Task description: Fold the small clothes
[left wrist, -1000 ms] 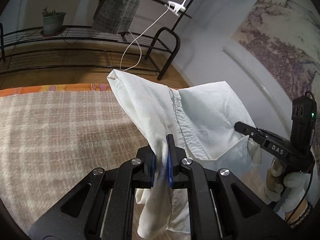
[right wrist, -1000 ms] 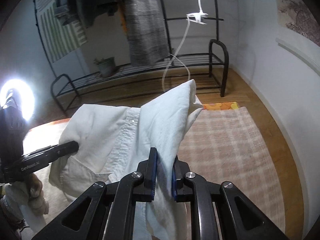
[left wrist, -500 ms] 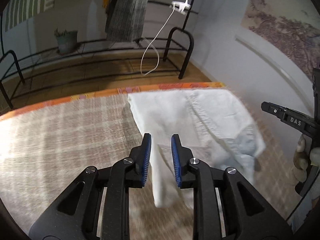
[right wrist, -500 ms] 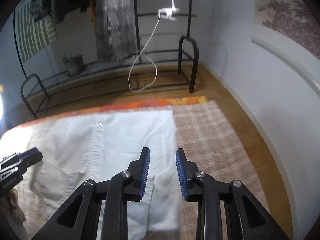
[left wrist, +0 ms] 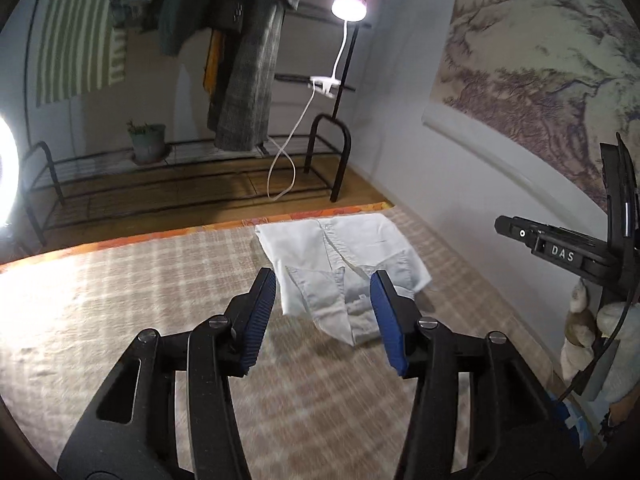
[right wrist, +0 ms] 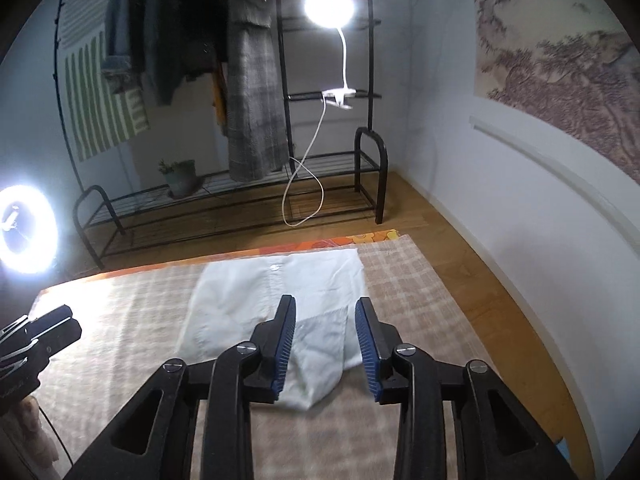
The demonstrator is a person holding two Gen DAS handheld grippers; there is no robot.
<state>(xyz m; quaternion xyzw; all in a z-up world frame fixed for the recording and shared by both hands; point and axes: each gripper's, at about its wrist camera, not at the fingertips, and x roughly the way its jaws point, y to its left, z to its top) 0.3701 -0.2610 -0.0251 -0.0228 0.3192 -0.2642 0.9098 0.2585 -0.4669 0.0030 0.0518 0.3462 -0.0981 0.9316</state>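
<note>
Shirt of crumpled white cotton on checked blanket, both grippers agape.

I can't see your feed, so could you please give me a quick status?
Left gripper and right gripper both open, holding nothing. White shirt lies on the checked blanket, far end. Nothing in the way.

Your left gripper is matte black, with two angular arms carrying ribbed blue pads on their inner faces and silver slotted screws along each arm. Your right gripper is built the same way: black frame, blue ribbed pads, round silver screws. Seen side-on, its body bears white "DAS" lettering and a thin black cable. Your right hand wears a whitish knit glove.
</note>
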